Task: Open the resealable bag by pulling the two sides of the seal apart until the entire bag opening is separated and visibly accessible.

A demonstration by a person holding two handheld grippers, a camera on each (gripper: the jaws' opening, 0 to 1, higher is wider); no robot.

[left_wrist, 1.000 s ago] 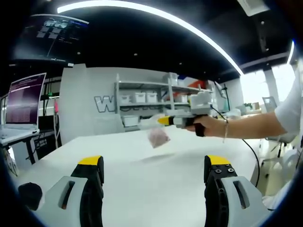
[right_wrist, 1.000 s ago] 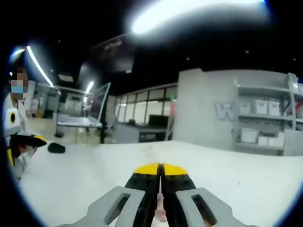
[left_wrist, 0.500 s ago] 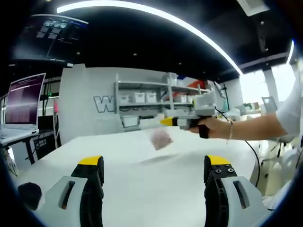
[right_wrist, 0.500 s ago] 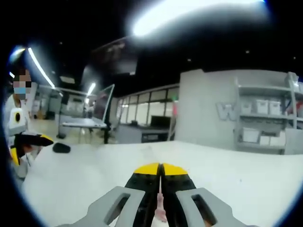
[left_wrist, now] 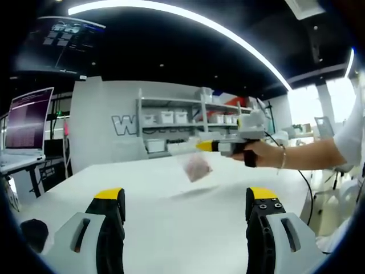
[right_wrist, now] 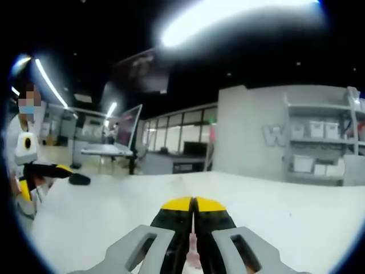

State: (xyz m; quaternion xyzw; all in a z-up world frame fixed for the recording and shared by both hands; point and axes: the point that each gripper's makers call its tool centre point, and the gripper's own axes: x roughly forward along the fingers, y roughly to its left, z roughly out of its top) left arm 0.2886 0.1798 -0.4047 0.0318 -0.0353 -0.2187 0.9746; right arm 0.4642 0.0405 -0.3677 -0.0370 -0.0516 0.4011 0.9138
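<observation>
1 bag, 2 grippers, 1 laptop, 1 table.

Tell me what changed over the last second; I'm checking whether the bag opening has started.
In the left gripper view, the right tool has carried the hanging bag slightly rightward above the white table. Nothing was taken hold of or let go. The right tool stays shut on the bag's edge; the left tool stays open, away from the bag.

In the left gripper view, the right gripper and the resealable bag hanging from it now sit slightly further toward 3 o'clock. In the right gripper view, the left gripper appears nearer the centre.
</observation>
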